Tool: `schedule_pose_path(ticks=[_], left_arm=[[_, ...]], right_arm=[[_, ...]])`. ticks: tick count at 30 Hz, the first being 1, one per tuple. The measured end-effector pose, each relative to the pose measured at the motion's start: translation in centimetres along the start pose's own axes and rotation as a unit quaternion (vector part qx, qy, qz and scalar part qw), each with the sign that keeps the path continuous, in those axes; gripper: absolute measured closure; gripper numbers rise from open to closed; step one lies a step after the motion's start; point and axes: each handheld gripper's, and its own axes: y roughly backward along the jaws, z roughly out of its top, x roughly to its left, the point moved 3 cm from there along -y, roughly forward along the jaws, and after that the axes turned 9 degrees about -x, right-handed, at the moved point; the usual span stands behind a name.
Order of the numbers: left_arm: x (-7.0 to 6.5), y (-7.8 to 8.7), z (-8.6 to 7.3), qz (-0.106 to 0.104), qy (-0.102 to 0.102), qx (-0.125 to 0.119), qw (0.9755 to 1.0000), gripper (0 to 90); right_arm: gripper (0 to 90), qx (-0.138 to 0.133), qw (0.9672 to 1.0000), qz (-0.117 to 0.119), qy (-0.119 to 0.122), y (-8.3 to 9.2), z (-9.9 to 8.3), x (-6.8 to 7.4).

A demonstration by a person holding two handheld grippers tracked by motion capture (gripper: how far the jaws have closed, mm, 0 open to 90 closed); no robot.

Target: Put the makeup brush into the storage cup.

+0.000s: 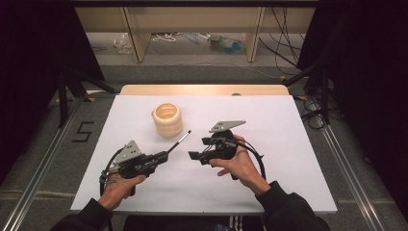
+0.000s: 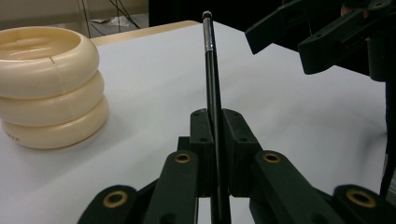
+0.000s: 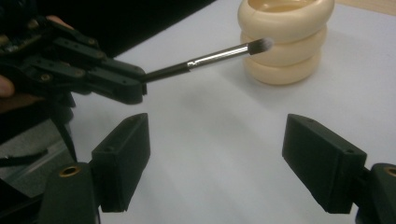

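A thin black makeup brush (image 1: 178,142) with a silver ferrule sticks out of my left gripper (image 1: 162,155), which is shut on its handle (image 2: 213,107). The brush (image 3: 205,59) points up and right, its grey tip (image 3: 261,44) held above the table near a cream ribbed holder (image 1: 167,119) made of three stacked rings (image 2: 49,84). The holder (image 3: 285,37) stands upright at the middle back of the white table. My right gripper (image 1: 196,155) hovers open just right of the brush, with nothing between its black pads (image 3: 123,156).
The white table top (image 1: 269,130) has free room on the right and along the front. A wooden strip (image 1: 204,89) borders its far edge. Beyond it are shelves, cables and dark stands on the floor.
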Motion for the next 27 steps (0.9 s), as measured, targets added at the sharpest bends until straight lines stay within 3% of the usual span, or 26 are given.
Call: schedule_pose_path(ticks=[4, 5, 7, 11, 13, 15, 19, 23, 25, 27], left_arm=[[-0.1, 0.0, 0.1, -0.001, -0.002, -0.011, 0.9999, 83.3], [-0.3, 0.0, 0.2, 0.006, 0.005, -0.013, 0.9999, 83.3], [-0.4, 0.0, 0.2, 0.004, 0.004, -0.017, 0.9998, 83.3], [-0.6, -0.1, 0.3, 0.006, 0.002, -0.023, 0.9997, 83.2], [-0.7, -0.2, 0.3, 0.007, 0.005, -0.030, 0.9995, 83.2], [-0.7, -0.1, 0.4, 0.008, -0.006, -0.032, 0.9994, 83.3], [-0.9, -0.1, 0.4, 0.013, 0.005, -0.040, 0.9991, 83.3], [-1.1, -0.1, 0.6, 0.008, -0.004, -0.045, 0.9989, 83.3], [-1.4, -0.1, 0.6, 0.011, 0.006, -0.049, 0.9987, 83.3], [-1.4, -0.1, 0.6, 0.006, -0.003, -0.050, 0.9988, 83.2]], right_arm=[[23.6, -0.018, 0.9996, 0.010, -0.020, -0.2, 0.0, -0.1], [23.2, -0.027, 0.9984, 0.025, -0.042, -0.3, 0.0, 0.0], [23.0, -0.034, 0.9982, 0.023, -0.045, -0.3, 0.0, -0.1], [23.3, -0.062, 0.9947, 0.041, -0.071, -0.7, 0.0, -0.1], [23.3, -0.065, 0.9940, 0.045, -0.075, -0.8, 0.0, -0.1], [23.0, -0.071, 0.9923, 0.057, -0.084, -1.1, -0.1, 0.1], [22.7, -0.078, 0.9911, 0.063, -0.087, -1.5, -0.1, 0.2], [19.9, -0.080, 0.9898, 0.074, -0.092, -1.9, -0.1, 0.6], [19.5, -0.083, 0.9890, 0.079, -0.094, -2.1, -0.1, 0.8], [18.6, -0.096, 0.9876, 0.086, -0.090, -2.4, 0.0, 0.8]])
